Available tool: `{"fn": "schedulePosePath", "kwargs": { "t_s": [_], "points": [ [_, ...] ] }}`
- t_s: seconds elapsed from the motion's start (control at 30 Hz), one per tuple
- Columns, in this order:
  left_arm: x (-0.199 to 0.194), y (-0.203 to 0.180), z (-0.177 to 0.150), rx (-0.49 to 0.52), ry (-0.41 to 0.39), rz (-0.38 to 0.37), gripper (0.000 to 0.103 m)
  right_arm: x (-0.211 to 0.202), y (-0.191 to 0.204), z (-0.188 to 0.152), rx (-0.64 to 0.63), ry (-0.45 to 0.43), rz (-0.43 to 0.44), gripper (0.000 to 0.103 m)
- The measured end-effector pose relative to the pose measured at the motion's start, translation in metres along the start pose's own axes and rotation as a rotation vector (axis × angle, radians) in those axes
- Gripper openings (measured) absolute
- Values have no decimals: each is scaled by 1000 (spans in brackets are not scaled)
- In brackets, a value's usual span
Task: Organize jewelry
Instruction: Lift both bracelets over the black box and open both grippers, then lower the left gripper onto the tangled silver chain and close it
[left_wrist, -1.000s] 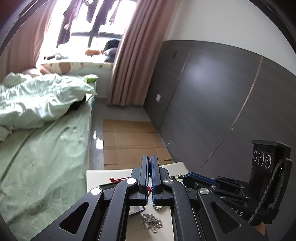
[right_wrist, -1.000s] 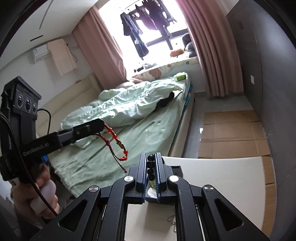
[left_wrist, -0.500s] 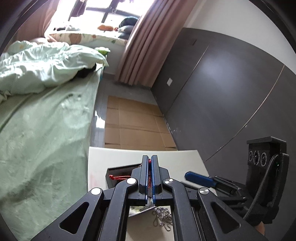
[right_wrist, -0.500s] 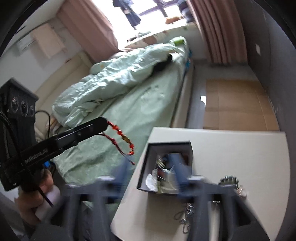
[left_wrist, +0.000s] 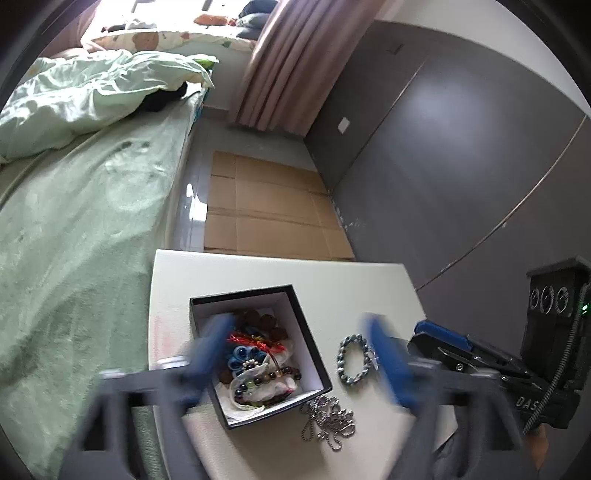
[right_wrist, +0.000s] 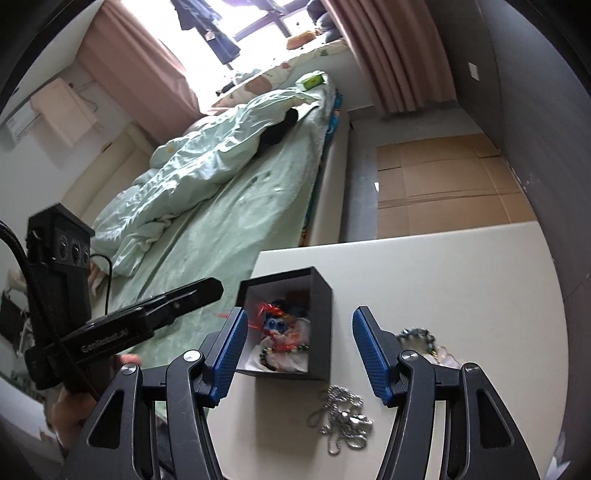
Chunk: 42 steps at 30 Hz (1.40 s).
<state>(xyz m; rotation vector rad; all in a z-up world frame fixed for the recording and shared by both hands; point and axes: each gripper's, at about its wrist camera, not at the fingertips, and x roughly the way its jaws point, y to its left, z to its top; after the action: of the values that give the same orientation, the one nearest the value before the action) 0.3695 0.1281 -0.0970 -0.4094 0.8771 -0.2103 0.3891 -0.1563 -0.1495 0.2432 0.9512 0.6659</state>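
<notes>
A black box (left_wrist: 309, 328) with a white inside stands on the white table (left_wrist: 280, 269) and holds several bead bracelets, with the red cord bracelet (left_wrist: 255, 341) on top. It also shows in the right wrist view (right_wrist: 321, 325). My left gripper (left_wrist: 299, 350) is open and blurred, above the box. My right gripper (right_wrist: 297, 347) is open and empty, over the box's right side. A grey bead bracelet (left_wrist: 351, 360) and a silver chain (left_wrist: 328, 419) lie on the table to the right of the box; the chain also shows in the right wrist view (right_wrist: 343, 417).
A bed with green sheets (left_wrist: 74, 221) runs along the table's left side. Cardboard (left_wrist: 266, 218) covers the floor beyond the table. A dark wall panel (left_wrist: 461, 147) stands to the right.
Both grippers have opened. The red cord bracelet has left my left gripper and now lies in the box. The dark bead bracelet has left my right gripper. Both views tilted down towards the table.
</notes>
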Motion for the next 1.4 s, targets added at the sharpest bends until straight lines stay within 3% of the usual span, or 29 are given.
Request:
{"fn": "schedulePosePath", "kwargs": {
  "t_s": [0.27, 0.67, 0.77, 0.93, 1.0, 1.4],
  "points": [
    [-7, -14, -4, 17, -14, 28, 87, -24, -27, -12, 59, -26, -26, 60],
    [12, -68, -27, 124, 29, -29, 86, -60, -62, -30, 115, -65, -77, 60],
    [21, -81, -35, 155, 52, -36, 79, -68, -73, -37, 130, -68, -94, 60],
    [43, -98, -47, 211, 112, -27, 55, -81, -93, -50, 163, -73, -115, 60],
    [49, -103, -50, 231, 133, -16, 50, -86, -101, -56, 174, -75, -122, 60],
    [66, -98, -89, 218, 199, 49, 48, -97, -132, -85, 235, -65, -131, 60]
  ]
}}
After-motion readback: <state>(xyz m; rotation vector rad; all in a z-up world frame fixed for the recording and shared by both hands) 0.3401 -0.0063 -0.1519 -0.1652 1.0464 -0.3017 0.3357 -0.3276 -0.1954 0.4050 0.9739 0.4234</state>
